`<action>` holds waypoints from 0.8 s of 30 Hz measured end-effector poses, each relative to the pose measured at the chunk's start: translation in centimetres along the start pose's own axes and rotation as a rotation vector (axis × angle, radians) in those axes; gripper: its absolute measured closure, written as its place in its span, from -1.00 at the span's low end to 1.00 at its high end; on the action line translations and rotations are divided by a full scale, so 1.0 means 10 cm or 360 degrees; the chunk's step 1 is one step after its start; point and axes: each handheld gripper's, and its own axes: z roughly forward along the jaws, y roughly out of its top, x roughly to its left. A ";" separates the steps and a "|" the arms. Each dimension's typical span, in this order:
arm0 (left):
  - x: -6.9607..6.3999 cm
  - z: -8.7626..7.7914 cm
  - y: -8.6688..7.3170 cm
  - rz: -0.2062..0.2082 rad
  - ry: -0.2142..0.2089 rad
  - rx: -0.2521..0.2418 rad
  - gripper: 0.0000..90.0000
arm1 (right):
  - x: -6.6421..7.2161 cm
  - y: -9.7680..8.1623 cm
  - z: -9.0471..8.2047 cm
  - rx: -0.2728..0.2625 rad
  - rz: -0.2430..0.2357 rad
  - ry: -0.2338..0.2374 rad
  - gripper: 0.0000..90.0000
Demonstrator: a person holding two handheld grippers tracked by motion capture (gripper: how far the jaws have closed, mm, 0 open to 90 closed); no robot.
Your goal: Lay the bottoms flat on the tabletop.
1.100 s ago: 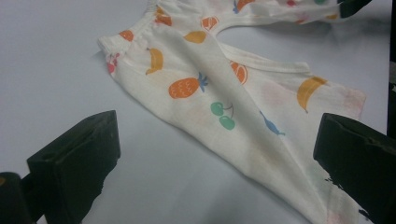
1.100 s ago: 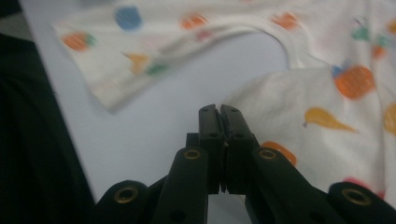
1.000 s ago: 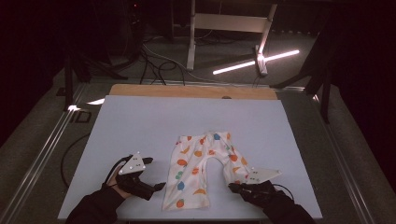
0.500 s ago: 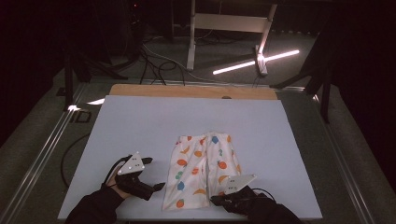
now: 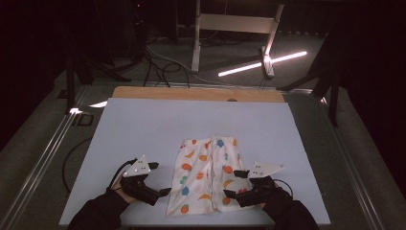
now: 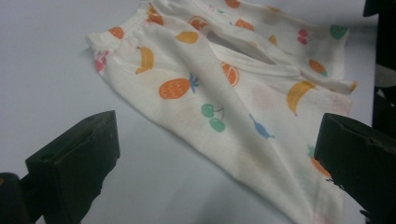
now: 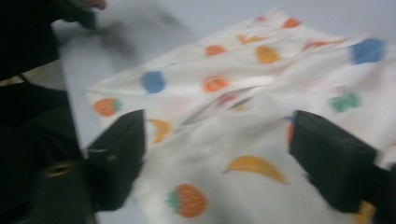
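Across the lower middle of the high view, the pale blue tabletop (image 5: pixel 143 129) carries a small pair of fruit-print trousers (image 5: pixel 206 175), lying flat with one leg folded over the other, waistband toward the far side and cuffs near the bottom edge. Thin cotton of this kind looks light, limp and apt to slide or bunch, so I would judge a hem, cuff or the elastic waistband the surest place to pinch. At lower left the left gripper (image 5: pixel 160 193) rests just beside the cloth's left edge, jaws spread wide and empty. At lower right the right gripper (image 5: pixel 231 187) sits at the cloth's right edge, jaws likewise wide apart over the fabric, clasping nothing.
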 end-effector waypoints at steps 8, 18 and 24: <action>0.07 0.07 0.22 -0.0063 0.0046 0.0020 -0.99 | -0.33 0.12 -0.07 -0.0090 0.0052 -0.0188 -0.70; 0.31 0.25 0.54 -0.0126 0.0226 0.0005 -0.99 | -0.71 0.30 -0.06 -0.0211 0.0062 -0.0334 -0.71; 0.50 0.38 0.70 -0.0163 0.0260 -0.0001 -0.99 | -0.94 0.46 0.04 -0.0200 0.0111 -0.0390 -0.77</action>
